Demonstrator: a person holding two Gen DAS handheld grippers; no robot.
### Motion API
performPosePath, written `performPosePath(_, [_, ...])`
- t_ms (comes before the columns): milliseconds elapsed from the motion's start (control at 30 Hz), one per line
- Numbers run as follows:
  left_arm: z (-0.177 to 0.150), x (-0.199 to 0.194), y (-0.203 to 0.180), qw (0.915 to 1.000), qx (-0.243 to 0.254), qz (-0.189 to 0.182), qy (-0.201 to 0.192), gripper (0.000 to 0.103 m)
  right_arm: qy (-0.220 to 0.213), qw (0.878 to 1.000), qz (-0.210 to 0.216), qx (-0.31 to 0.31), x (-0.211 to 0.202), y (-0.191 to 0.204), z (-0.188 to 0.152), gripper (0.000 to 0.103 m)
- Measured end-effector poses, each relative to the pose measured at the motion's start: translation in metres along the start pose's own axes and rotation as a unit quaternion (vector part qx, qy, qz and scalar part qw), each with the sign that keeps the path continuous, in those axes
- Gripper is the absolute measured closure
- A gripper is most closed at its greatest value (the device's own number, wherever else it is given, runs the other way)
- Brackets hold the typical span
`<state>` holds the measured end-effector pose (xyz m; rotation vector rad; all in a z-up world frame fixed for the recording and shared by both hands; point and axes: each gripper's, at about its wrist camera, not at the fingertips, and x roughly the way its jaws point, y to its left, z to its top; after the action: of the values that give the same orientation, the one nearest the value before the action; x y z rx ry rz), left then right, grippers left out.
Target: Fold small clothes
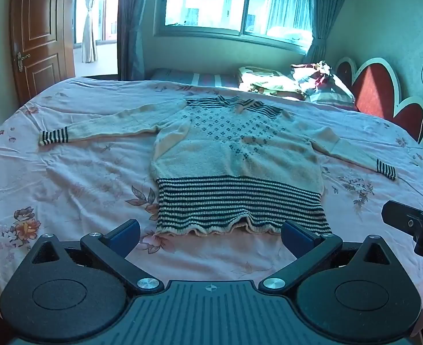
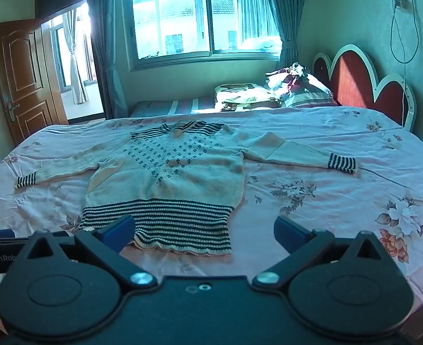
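So sweater [image 1: 234, 155] lies flat on bed [image 1: 67, 189], collar at 12, hem nearest. Left gripper [image 1: 211, 234] w/ jaws apart sits dead ahead of hem; right gripper [image 2: 204, 231], also apart, sees it at 11. Left nearer.

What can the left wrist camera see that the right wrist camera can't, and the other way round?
Only the left view shows the right gripper at its edge. Only the right view shows the wall socket with its cable. Both show the sweater spread flat on the bed, sleeves out, and each camera's own open gripper, the left gripper included, holding nothing.
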<state>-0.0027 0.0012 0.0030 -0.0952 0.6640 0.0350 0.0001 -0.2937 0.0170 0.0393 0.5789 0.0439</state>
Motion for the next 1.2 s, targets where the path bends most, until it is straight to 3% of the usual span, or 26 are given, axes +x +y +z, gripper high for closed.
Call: performPosePath(1200, [0.012, 0.002, -0.001, 0.9999, 0.014, 0.002, -0.002, 0.000, 0.004, 1.000, 0.000, -0.001, 0.004, 0.006, 0.002, 0.001])
